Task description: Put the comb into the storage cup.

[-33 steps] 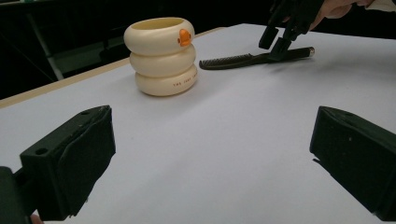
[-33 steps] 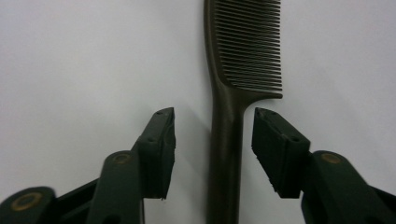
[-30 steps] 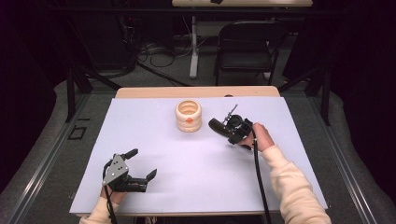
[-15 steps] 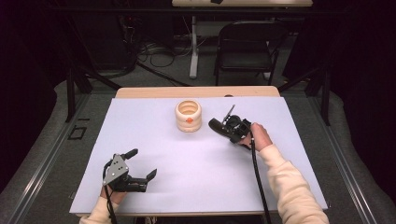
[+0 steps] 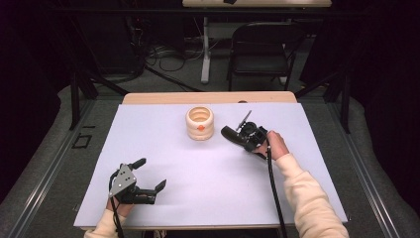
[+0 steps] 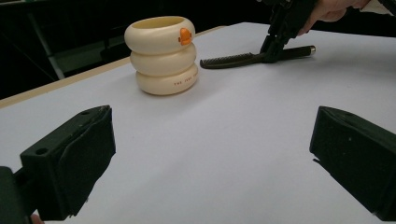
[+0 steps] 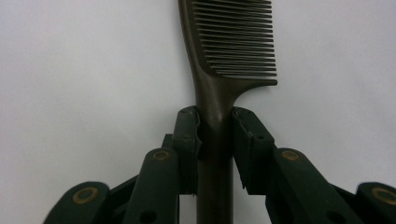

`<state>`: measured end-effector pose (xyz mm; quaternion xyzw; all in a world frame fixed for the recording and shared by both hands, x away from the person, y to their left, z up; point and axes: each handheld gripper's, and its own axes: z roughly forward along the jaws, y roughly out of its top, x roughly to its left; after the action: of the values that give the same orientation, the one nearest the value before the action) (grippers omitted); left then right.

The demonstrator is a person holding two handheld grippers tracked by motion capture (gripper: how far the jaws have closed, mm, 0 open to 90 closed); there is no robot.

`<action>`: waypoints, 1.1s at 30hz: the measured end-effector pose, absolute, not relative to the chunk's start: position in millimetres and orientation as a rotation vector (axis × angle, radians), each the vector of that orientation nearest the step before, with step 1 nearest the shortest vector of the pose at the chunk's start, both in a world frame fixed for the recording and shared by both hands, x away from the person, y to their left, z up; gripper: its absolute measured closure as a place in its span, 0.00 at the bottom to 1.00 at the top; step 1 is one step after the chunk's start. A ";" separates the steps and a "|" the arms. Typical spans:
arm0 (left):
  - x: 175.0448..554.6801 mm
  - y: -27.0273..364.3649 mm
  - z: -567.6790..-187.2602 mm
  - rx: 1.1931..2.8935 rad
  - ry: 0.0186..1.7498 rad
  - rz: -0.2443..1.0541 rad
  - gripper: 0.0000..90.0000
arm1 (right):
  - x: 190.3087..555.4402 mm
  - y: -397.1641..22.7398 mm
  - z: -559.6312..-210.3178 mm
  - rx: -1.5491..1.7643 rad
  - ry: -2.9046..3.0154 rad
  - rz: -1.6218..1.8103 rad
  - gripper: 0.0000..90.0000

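A: Comb (image 7: 223,65), dark, flat on the white table cover (image 5: 208,198), to the right of the cream ring holder (image 5: 199,123) in the high view. In the right gripper view its handle runs down between the two jaws of the right gripper (image 7: 215,140); toothed end points away from the camera.

B: Grip state?

A: The jaws have just been closing. Both pads sit against the neck of the handle just below the teeth, so I log it as pinching the comb. The comb lies on the cover, not raised.

B: What is cut off?

A: The far end of the teeth runs out of the top of the right gripper view; the lower handle is hidden between the jaw links. In the high view the comb is mostly covered by the right gripper (image 5: 236,134) and the hand (image 5: 275,145); only a thin end shows.

B: Left side?

A: Left gripper (image 5: 148,174) near the front left of the cover, jaws spread wide, nothing between them. Its own view shows the holder (image 6: 162,53), three stacked rings with an orange tab; small print on the bottom ring, too small to read. Comb (image 6: 243,58) beyond, to the right of the holder and apart from it.
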<state>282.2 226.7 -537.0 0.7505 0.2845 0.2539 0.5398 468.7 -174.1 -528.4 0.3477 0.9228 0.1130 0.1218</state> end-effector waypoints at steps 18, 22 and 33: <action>282.0 227.7 -536.7 1.783 0.677 0.605 0.00 | 461.7 -178.9 -515.4 1.015 2.674 0.402 0.81; 282.0 227.9 -536.7 1.780 0.679 0.605 0.00 | 462.1 -179.7 -515.6 1.017 2.665 0.416 0.81; 281.8 227.9 -536.6 1.778 0.679 0.606 0.00 | 460.2 -186.7 -508.5 1.043 2.625 0.516 0.81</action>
<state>281.8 227.9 -536.6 0.7485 0.2858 0.2549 0.5414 460.2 -186.7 -508.5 0.3599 0.9059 0.1782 0.1345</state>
